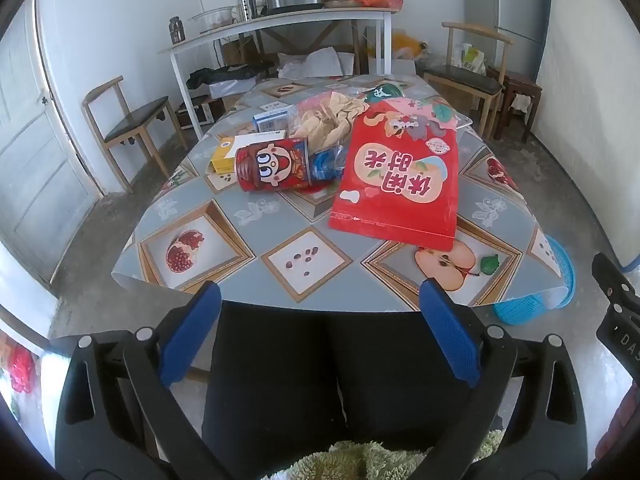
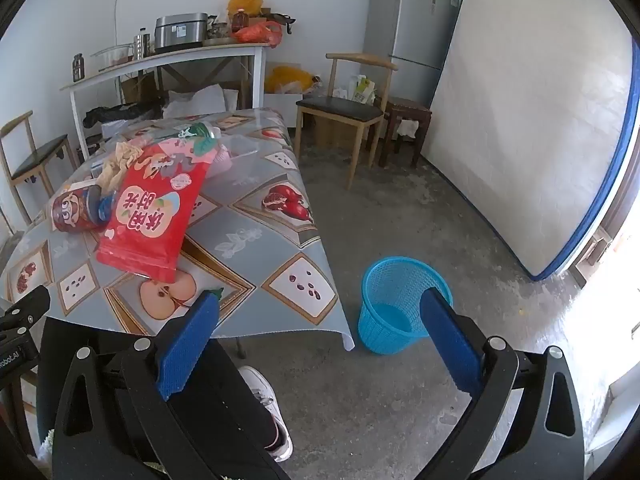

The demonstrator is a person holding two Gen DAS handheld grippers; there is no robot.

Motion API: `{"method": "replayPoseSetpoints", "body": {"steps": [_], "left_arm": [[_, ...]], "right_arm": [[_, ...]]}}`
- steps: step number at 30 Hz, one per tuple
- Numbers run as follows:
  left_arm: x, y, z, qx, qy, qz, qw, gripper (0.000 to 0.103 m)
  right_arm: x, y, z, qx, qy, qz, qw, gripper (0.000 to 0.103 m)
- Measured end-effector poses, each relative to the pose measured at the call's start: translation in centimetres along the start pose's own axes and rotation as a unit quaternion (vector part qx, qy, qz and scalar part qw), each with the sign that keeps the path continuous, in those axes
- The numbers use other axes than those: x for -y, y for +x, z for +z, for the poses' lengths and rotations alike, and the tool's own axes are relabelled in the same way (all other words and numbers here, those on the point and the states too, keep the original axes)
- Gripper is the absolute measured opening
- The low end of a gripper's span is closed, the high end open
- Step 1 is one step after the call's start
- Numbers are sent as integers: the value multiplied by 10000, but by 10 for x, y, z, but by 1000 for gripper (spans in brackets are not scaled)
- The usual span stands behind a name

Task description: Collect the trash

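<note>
A pile of trash lies on the table (image 1: 224,240): a big red snack bag (image 1: 400,176), a red cartoon can (image 1: 272,164) on its side, crumpled tan paper (image 1: 332,120), small boxes (image 1: 224,156) and a crushed blue plastic bottle (image 1: 326,162). My left gripper (image 1: 320,328) hangs open before the table's near edge, above a person's dark trousers, nothing between its blue pads. My right gripper (image 2: 328,340) is open too, off the table's right corner, over the floor. A blue mesh waste basket (image 2: 400,300) stands on the floor beside the table; the red bag (image 2: 152,216) and can (image 2: 74,208) show at left.
Wooden chairs (image 1: 128,124) (image 2: 344,108) flank the table. A white side table (image 1: 280,20) with a cooker and bags stands behind. A fridge (image 2: 412,28) and an upright mattress (image 2: 532,112) are at right. A person's shoe (image 2: 268,408) is on the concrete floor.
</note>
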State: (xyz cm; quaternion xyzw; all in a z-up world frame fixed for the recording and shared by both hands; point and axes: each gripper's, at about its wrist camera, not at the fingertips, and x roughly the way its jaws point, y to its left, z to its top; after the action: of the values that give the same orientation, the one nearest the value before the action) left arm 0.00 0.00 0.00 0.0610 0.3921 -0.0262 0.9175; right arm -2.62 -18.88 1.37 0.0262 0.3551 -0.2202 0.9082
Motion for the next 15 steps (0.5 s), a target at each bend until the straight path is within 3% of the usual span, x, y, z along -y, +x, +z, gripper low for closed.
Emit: {"method": "replayPoseSetpoints", "body": {"steps": [15], "left_arm": [[0,0,0,-10,-12,-19,10000,95]], "right_arm": [[-4,-3,1,47,-22,-15,10000,98]]}}
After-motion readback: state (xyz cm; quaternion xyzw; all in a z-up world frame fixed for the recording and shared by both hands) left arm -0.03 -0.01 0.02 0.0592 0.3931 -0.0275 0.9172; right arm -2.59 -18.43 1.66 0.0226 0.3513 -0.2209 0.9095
